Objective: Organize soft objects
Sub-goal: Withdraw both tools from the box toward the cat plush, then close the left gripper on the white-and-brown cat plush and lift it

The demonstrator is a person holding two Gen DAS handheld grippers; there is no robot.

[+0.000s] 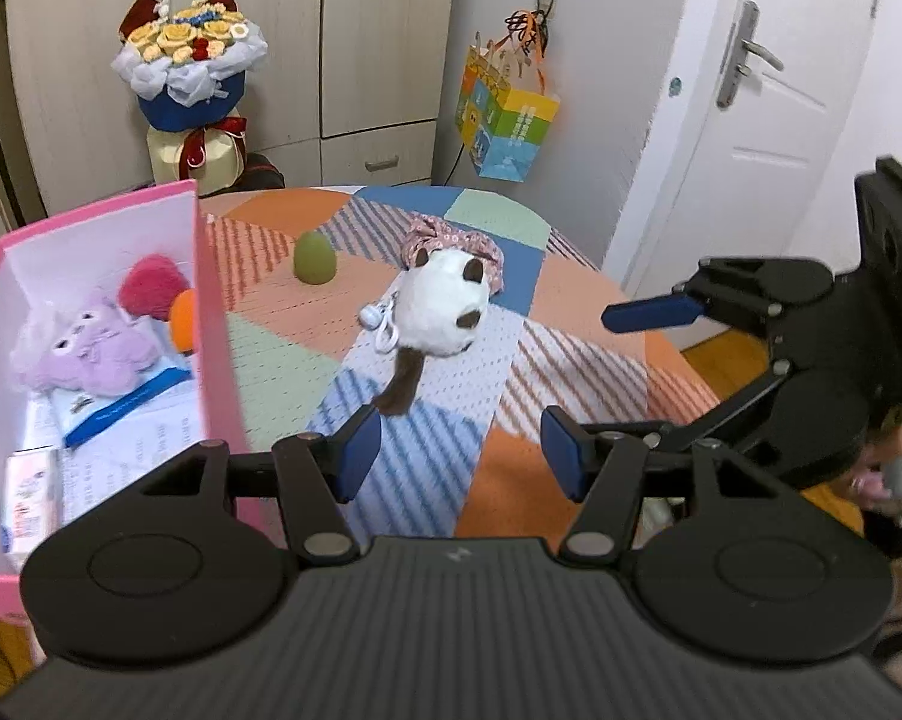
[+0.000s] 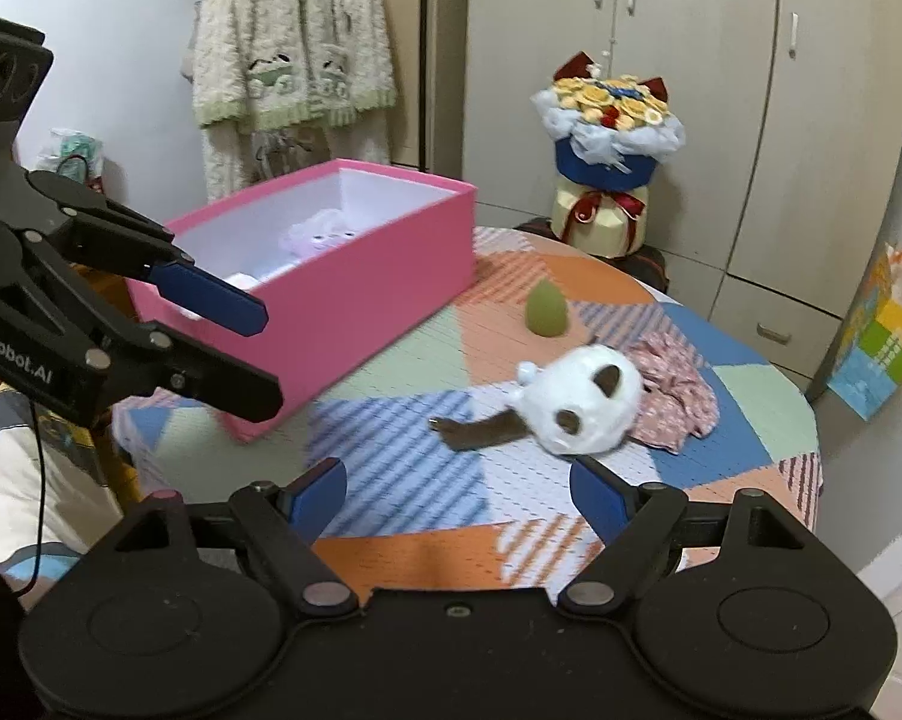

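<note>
Beside the pink box (image 1: 211,324), the white plush (image 1: 445,312) lies on the tabletop (image 1: 571,372), both claws gaping and empty. Left claw (image 1: 460,456) should probably pinch its round body, not the thin brown limb; right claw (image 2: 457,495) stays clear.

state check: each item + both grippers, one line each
pink box: open, no lid, toys inside
purple plush: in box
white plush: lying on table, outside box
green egg toy: upright on table
left gripper: open, empty
right gripper: open, empty
</note>
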